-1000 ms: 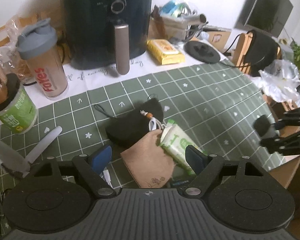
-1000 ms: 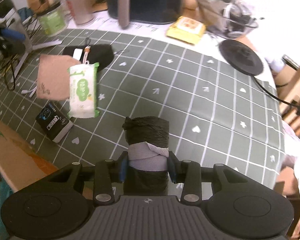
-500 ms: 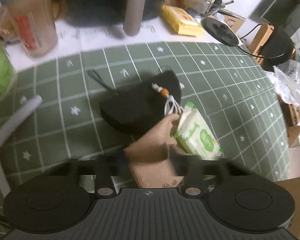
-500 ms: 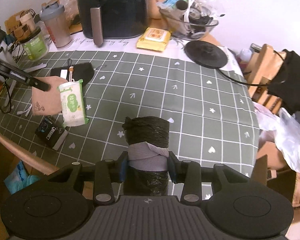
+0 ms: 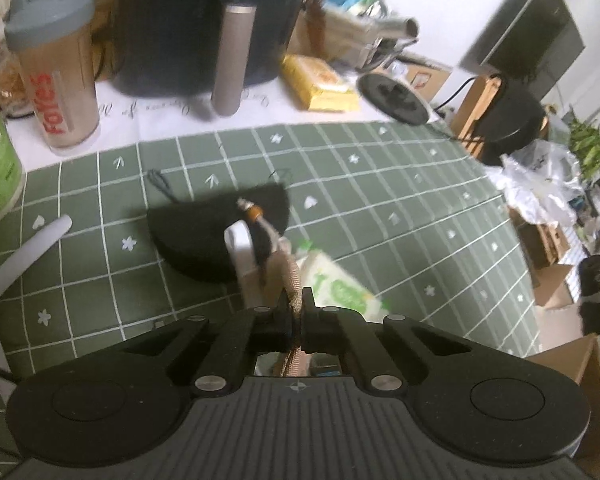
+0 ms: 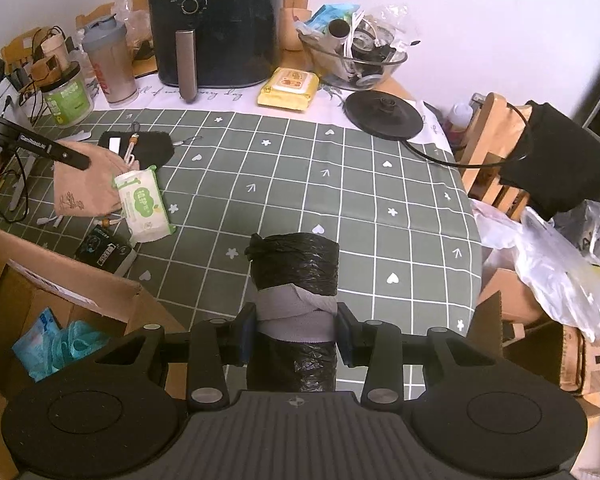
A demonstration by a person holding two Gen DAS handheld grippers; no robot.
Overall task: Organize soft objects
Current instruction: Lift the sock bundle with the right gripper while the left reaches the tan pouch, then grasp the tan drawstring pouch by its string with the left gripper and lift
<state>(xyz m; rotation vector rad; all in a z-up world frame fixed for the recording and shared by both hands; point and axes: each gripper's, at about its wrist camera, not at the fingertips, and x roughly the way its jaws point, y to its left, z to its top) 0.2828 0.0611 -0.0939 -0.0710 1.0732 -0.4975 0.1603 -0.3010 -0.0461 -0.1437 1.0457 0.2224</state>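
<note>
My left gripper [image 5: 298,312] is shut on the edge of a tan cloth pouch [image 5: 290,280], which also shows in the right wrist view [image 6: 88,190] under the left gripper [image 6: 82,160]. Beside the pouch lie a green-and-white wipes pack [image 5: 340,286] [image 6: 142,204] and a black pouch [image 5: 204,232] [image 6: 148,146]. My right gripper [image 6: 296,334] is shut on a black plastic-bag roll with a grey band [image 6: 294,276], held above the table's near edge.
A green grid tablecloth [image 6: 340,184] covers the table. At the back stand an air fryer [image 6: 212,20], a shaker bottle [image 6: 110,64], a green jar [image 6: 66,98], yellow wipes [image 6: 290,88] and a glass bowl [image 6: 352,56]. A cardboard box [image 6: 60,312] sits at front left.
My left gripper has closed on the tan pouch's edge and lifted it a little. My right gripper has drawn back and up with the roll.
</note>
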